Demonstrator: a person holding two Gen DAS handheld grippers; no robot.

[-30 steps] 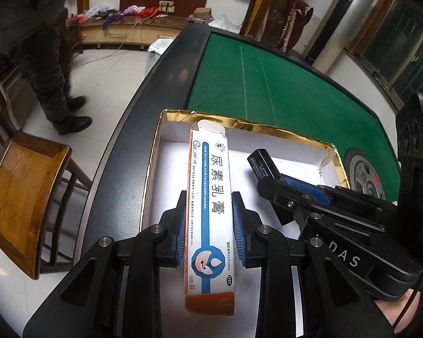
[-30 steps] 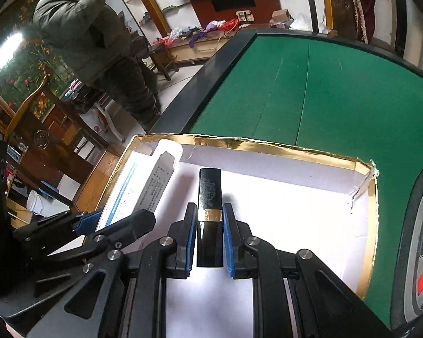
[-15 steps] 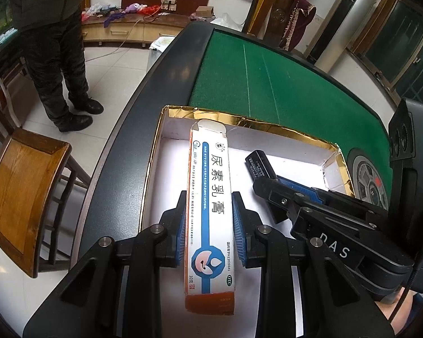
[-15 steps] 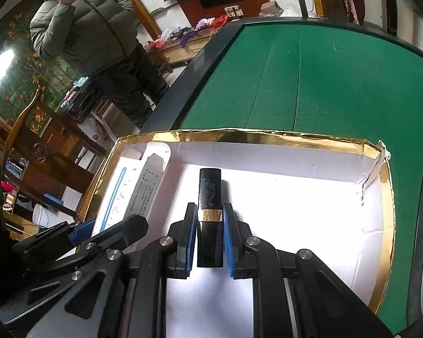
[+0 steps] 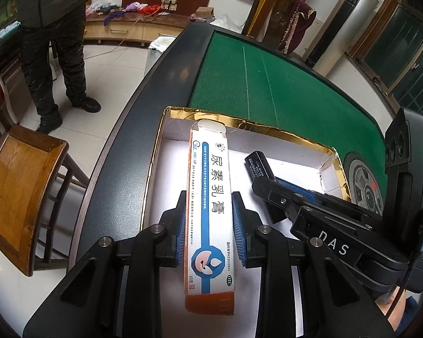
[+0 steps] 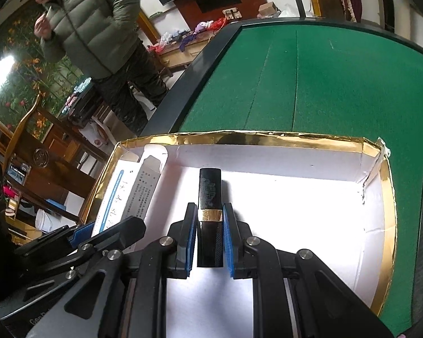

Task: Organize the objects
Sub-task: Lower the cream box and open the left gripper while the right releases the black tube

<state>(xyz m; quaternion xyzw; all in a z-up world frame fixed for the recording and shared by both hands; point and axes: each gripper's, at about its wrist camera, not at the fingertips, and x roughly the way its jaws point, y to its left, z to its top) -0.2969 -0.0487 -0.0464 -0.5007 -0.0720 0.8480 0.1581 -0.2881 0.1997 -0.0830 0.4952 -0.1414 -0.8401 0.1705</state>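
Observation:
My left gripper (image 5: 210,219) is shut on a long white and blue ointment box (image 5: 210,197) with an orange end, held over the left part of a shallow white box with a gold rim (image 5: 268,129). My right gripper (image 6: 210,225) is shut on a black lipstick (image 6: 209,197) with a gold band, held over the middle of the same gold-rimmed box (image 6: 268,138). In the left wrist view the lipstick (image 5: 258,163) sticks out of the right gripper (image 5: 270,186) just to the right. In the right wrist view the ointment box (image 6: 132,194) and left gripper (image 6: 104,229) show at the left.
The gold-rimmed box sits on a green felt table (image 5: 268,79) with a dark rim (image 5: 127,152). A wooden chair (image 5: 19,188) stands left of the table. A person in a green jacket (image 6: 98,28) stands on the tiled floor beyond. A round control panel (image 5: 363,180) lies right of the box.
Both grippers have kept their hold and place over the box. The person in the background has stepped nearer to the table.

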